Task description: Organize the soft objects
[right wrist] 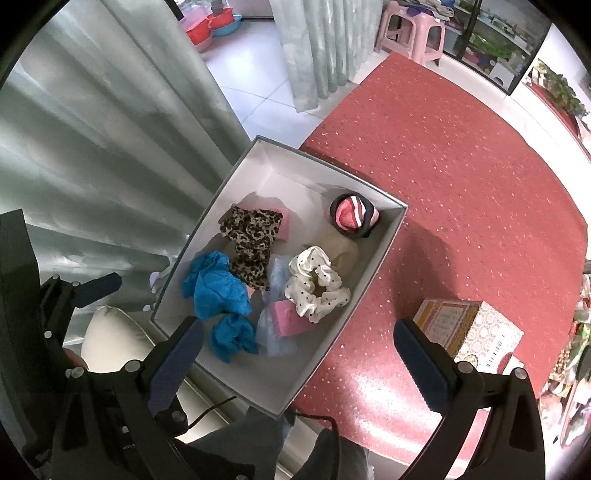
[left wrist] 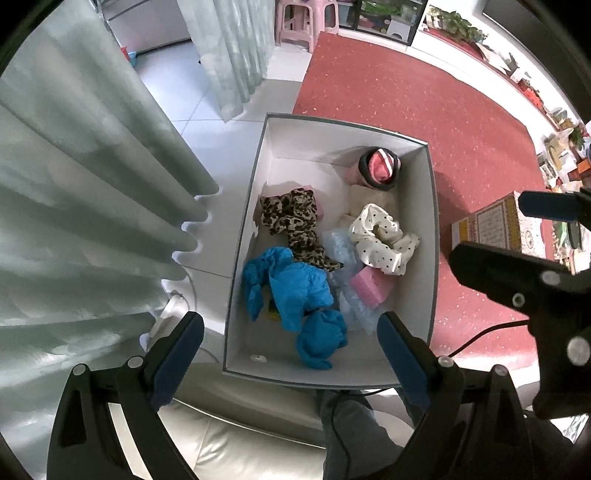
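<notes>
Curtain (left wrist: 92, 206) hangs at far left. Left gripper (left wrist: 291, 354) hovers over the near end of the white box (left wrist: 334, 123), jaws spread wide, holding nothing. Inside lie blue cloth (left wrist: 291, 291), leopard scrunchie (left wrist: 291, 221), dotted scrunchie (left wrist: 384, 236) and pink roll (left wrist: 380, 168). Right gripper (right wrist: 299, 354), jaws likewise apart and empty. Only the right view shows red basins (right wrist: 201, 29); patterned carton (right wrist: 476, 328) stands on the red table.
</notes>
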{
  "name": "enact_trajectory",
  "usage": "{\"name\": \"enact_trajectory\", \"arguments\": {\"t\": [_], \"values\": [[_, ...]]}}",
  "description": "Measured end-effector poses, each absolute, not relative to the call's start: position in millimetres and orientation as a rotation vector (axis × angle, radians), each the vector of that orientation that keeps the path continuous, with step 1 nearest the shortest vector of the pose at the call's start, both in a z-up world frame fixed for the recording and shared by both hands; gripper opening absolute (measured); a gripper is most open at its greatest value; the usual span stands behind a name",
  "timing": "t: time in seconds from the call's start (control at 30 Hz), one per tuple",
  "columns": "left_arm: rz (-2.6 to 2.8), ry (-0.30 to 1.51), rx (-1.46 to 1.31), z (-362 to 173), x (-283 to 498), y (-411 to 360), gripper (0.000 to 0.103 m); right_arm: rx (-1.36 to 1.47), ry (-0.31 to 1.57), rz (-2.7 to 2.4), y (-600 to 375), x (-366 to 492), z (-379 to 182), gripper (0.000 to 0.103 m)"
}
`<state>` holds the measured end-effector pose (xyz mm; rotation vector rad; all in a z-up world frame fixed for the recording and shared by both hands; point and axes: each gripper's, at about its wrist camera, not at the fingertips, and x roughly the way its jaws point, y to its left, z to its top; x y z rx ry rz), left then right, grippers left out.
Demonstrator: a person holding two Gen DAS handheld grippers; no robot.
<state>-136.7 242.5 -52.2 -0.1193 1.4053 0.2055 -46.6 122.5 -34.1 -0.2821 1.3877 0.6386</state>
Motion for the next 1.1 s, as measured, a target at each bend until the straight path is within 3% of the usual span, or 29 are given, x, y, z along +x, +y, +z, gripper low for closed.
{"name": "enact_trajectory", "arguments": {"t": [1.1], "values": [[0.143, 1.443, -0.058, -63.6, -134.9, 239.9, 0.096, -0.307, 1.420, 0.591, 126.9, -53.3, -47.3, 0.103]]}}
